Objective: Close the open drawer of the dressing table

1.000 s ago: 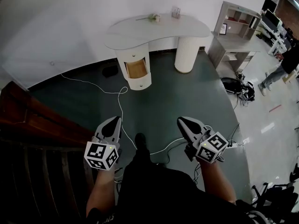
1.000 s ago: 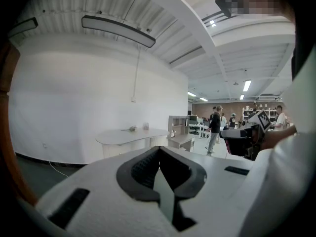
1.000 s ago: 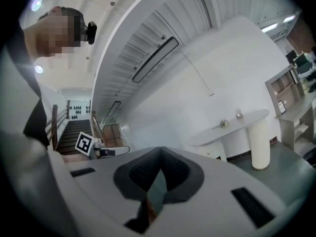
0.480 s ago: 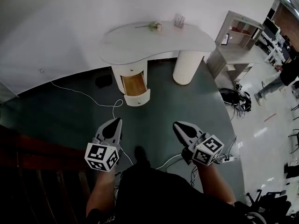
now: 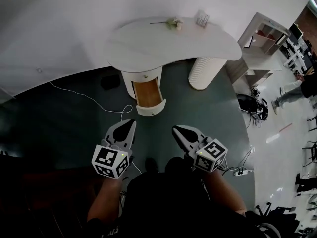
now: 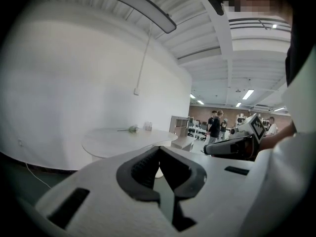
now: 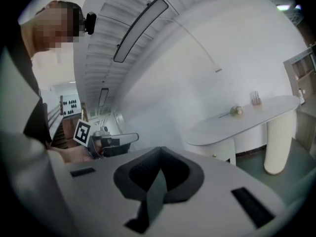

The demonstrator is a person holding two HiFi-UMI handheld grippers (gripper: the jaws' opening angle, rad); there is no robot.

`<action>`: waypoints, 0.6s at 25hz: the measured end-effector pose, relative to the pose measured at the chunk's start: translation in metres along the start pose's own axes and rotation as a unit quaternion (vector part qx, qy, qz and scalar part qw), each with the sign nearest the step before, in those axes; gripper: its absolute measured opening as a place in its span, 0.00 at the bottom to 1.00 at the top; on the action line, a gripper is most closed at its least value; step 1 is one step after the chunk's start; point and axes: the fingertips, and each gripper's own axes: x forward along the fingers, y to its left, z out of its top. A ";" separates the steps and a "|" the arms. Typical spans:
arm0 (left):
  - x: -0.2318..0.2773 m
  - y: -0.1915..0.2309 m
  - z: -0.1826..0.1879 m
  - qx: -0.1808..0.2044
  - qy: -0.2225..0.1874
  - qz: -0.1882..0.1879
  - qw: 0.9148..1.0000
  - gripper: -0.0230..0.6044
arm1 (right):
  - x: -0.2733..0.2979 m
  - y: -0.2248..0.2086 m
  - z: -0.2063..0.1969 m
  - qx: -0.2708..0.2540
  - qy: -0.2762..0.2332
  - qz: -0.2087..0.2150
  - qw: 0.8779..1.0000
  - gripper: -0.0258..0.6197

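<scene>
The white dressing table stands against the wall ahead. Its lower drawer is pulled out, showing a wooden inside and a white rounded front. My left gripper hangs over the dark floor just short of the drawer front, with its jaws shut and nothing in them. To its right my right gripper is also shut and empty. In the left gripper view the left gripper points at the tabletop. The right gripper sees the table to its right.
A flower and a small holder lie on the tabletop. A ribbed white column carries the table's right end. A white cable crosses the floor at the left. At the right are a grey shelf desk, a bag and a power strip.
Both grippers have travelled forward with the person toward the dressing table. The open drawer now lies just ahead of them, and the dark wooden staircase at the left has dropped out of view.
</scene>
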 end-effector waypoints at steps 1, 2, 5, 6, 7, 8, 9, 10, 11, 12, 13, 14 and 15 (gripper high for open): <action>0.002 0.003 -0.002 -0.002 0.004 0.001 1.000 0.05 | 0.005 -0.004 -0.003 0.004 0.006 0.001 1.000 0.05; 0.005 0.006 -0.004 -0.004 0.009 0.002 1.000 0.05 | 0.009 -0.010 -0.004 0.007 0.011 0.000 1.000 0.05; 0.017 0.018 -0.016 -0.017 0.030 0.010 0.999 0.05 | 0.018 -0.029 -0.004 0.019 0.017 0.000 1.000 0.05; 0.022 0.022 -0.019 -0.023 0.036 0.013 0.999 0.05 | 0.022 -0.034 -0.004 0.026 0.015 0.003 1.000 0.05; 0.027 0.025 -0.021 -0.028 0.041 0.016 0.999 0.05 | 0.026 -0.040 -0.003 0.034 0.013 0.006 0.999 0.05; 0.033 0.026 -0.021 -0.032 0.044 0.019 0.998 0.05 | 0.029 -0.048 -0.004 0.040 0.014 0.010 0.999 0.05; 0.039 0.025 -0.022 -0.033 0.048 0.021 0.998 0.05 | 0.030 -0.056 -0.005 0.043 0.017 0.013 0.999 0.05; 0.045 0.021 -0.023 -0.032 0.052 0.023 0.998 0.05 | 0.030 -0.064 -0.008 0.044 0.023 0.016 0.999 0.05; 0.050 0.017 -0.024 -0.030 0.057 0.025 0.998 0.05 | 0.029 -0.073 -0.011 0.046 0.028 0.019 0.998 0.05; 0.055 0.013 -0.026 -0.030 0.064 0.028 0.997 0.05 | 0.028 -0.080 -0.014 0.049 0.033 0.023 0.998 0.05; 0.059 0.010 -0.027 -0.031 0.068 0.031 0.997 0.05 | 0.027 -0.086 -0.015 0.053 0.037 0.027 0.998 0.05; 0.063 0.007 -0.027 -0.035 0.069 0.033 0.996 0.05 | 0.026 -0.091 -0.015 0.054 0.040 0.031 0.997 0.05; 0.067 0.005 -0.027 -0.038 0.067 0.034 0.996 0.05 | 0.025 -0.096 -0.014 0.054 0.042 0.035 0.997 0.05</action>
